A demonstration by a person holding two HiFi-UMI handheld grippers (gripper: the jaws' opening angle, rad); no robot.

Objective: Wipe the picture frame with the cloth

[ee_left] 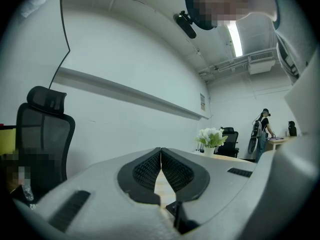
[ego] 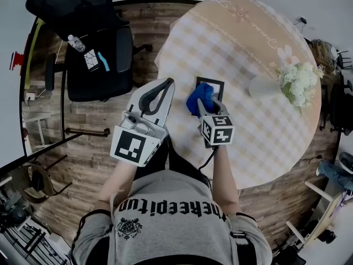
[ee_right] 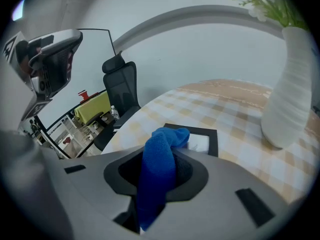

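Observation:
A black picture frame (ego: 216, 85) lies flat on the checked round table (ego: 259, 131), near its left edge. My right gripper (ego: 206, 105) is shut on a blue cloth (ego: 199, 98), and the cloth bunches over the frame's near left part. In the right gripper view the blue cloth (ee_right: 159, 171) hangs out between the jaws, with the frame (ee_right: 206, 137) just beyond it. My left gripper (ego: 165, 86) is raised off the table to the left of the frame, shut with nothing in it; the left gripper view shows its pads (ee_left: 150, 169) meeting at the tips.
A white vase (ego: 263, 85) of white flowers (ego: 299, 81) stands right of the frame; the vase (ee_right: 289, 99) looms close in the right gripper view. A black office chair (ego: 99, 59) sits left of the table on the wood floor. Stools and clutter ring the room's edges.

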